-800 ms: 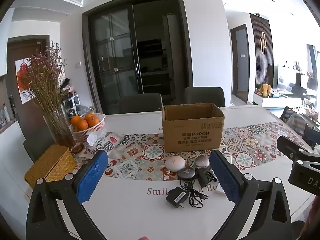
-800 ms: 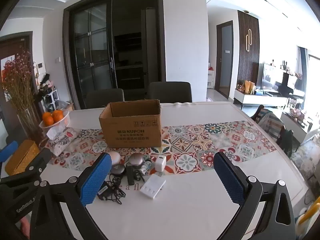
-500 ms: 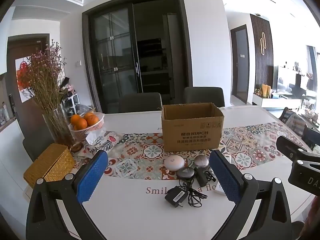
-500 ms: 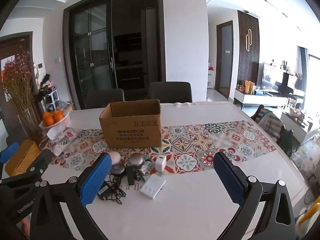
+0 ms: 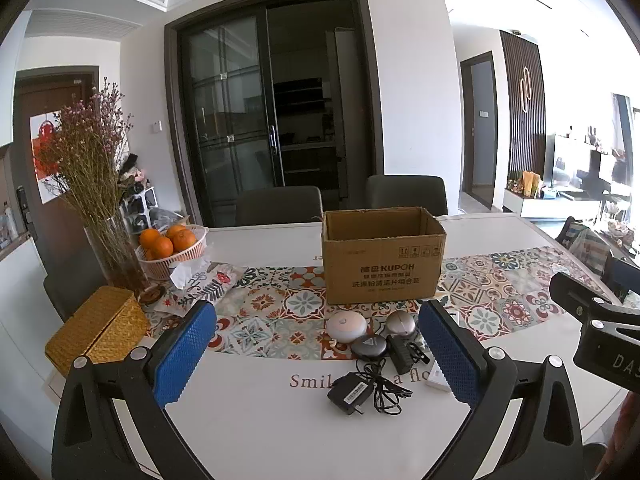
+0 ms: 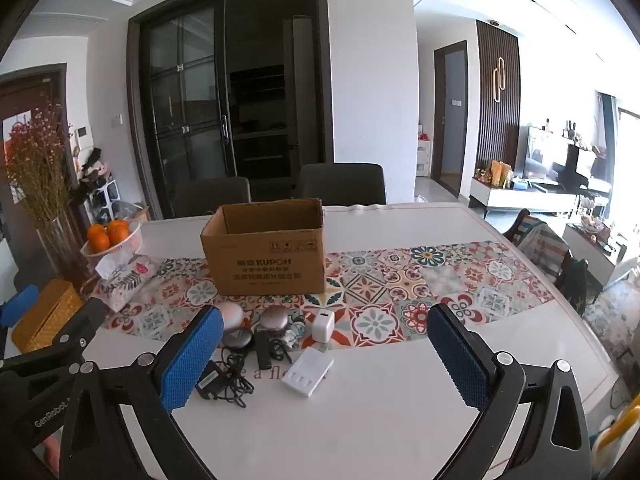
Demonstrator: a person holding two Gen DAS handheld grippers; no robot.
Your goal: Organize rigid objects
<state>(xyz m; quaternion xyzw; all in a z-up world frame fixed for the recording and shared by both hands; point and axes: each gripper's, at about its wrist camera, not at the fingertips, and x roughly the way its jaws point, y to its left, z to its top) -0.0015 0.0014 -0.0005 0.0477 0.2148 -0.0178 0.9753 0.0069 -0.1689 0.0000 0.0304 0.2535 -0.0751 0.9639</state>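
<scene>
An open cardboard box (image 5: 383, 255) stands on the patterned runner, also in the right wrist view (image 6: 267, 255). In front of it lie a white round puck (image 5: 346, 326), a silver round device (image 5: 401, 323), a dark round disc (image 5: 369, 347), a black adapter with cable (image 5: 352, 392), a white charger cube (image 6: 323, 326) and a white flat charger (image 6: 307, 371). My left gripper (image 5: 316, 354) is open and empty, above the table before the pile. My right gripper (image 6: 326, 356) is open and empty, to the right of the left one.
A vase of dried flowers (image 5: 114, 256), a basket of oranges (image 5: 172, 246), a tissue pack (image 5: 208, 280) and a woven yellow box (image 5: 96, 330) stand at the left. Two dark chairs (image 5: 406, 196) are behind the table. The white table edge (image 6: 560, 320) curves at the right.
Both views have shifted very slightly; the objects on the table have not moved and both grippers stay open.
</scene>
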